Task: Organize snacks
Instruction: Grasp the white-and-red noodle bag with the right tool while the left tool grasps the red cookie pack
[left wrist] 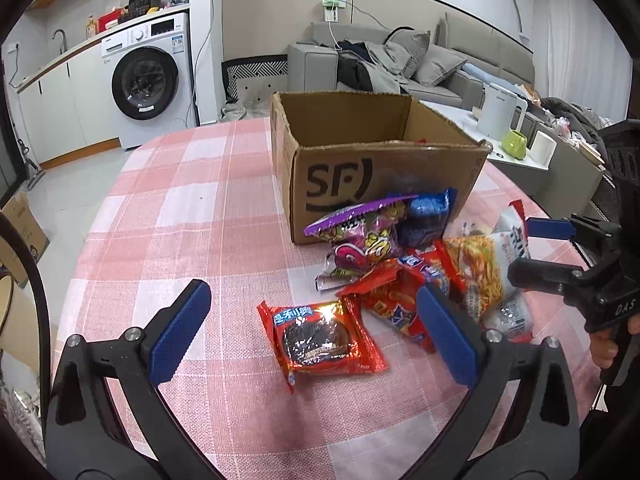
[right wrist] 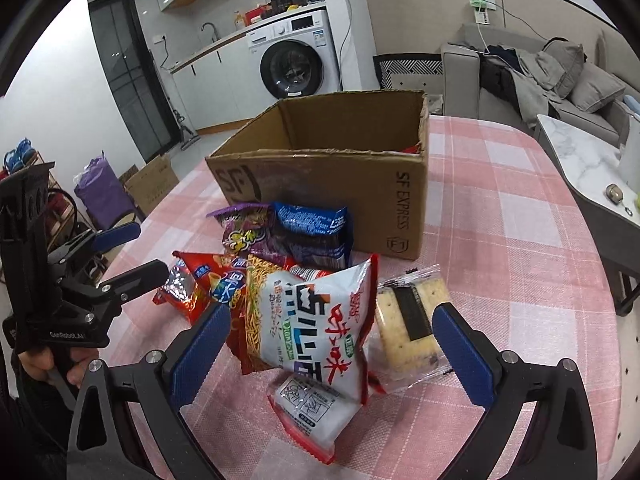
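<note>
Snack packets lie heaped on the pink checked surface (left wrist: 192, 216), just in front of the open cardboard box (left wrist: 360, 160), which stands toward the far edge. Left tongs (left wrist: 316, 336) are spread wide and empty, framing the red cookie packet (left wrist: 320, 340) that lies flat, a little apart from the heap on its near side. Right tongs (right wrist: 332, 344) are also wide and hold nothing; between them sit the white noodle packet (right wrist: 320, 320) and, touching it on the right, the clear cracker packet (right wrist: 408, 320). Behind these are a red chip bag (right wrist: 200, 284), a purple bag (right wrist: 248, 232) and a blue bag (right wrist: 312, 232), the last two resting against the box front.

All of it looks light. The foil and film wrappers are likely slick and crinkly, so a grip on the flat sealed edges may slide. The noodle block and crackers are probably brittle: better to close gently across the packet's middle than to squeeze hard. The puffed bags should yield softly; take them low, near a seam.
</note>
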The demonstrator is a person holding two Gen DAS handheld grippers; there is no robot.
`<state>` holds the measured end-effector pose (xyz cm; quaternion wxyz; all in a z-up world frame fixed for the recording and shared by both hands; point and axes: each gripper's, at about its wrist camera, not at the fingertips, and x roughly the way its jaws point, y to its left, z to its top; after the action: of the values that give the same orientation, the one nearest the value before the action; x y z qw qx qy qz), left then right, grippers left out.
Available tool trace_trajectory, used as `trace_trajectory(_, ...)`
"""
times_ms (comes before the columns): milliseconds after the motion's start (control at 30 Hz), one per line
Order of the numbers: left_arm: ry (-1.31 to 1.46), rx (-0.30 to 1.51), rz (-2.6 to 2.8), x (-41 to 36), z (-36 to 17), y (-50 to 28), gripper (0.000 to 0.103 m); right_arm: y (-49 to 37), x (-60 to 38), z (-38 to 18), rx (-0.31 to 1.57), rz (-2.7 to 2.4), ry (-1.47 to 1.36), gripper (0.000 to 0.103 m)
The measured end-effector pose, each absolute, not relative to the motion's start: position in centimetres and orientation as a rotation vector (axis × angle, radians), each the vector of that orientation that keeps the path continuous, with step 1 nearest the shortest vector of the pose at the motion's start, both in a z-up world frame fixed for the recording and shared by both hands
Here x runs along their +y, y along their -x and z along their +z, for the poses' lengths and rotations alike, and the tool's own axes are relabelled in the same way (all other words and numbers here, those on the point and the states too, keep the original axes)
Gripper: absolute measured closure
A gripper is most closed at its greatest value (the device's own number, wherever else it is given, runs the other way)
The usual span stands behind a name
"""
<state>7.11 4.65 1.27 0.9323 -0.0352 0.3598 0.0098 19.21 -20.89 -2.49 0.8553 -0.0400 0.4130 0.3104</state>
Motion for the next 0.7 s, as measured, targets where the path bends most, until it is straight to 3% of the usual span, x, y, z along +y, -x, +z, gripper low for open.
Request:
trace_trajectory(500,0.046,0.829,0.008,4.9,-1.2,-8.4,0.001,-18.6,-18.6,-4.5,0.899,0.704,0.138,0.004)
trace_trajectory(700,0.065,0.880,-0.023,5.4,-2.5,-9.1,0.001,-18.8,-18.4,-5.0,0.913,0.709,0.143,0.024)
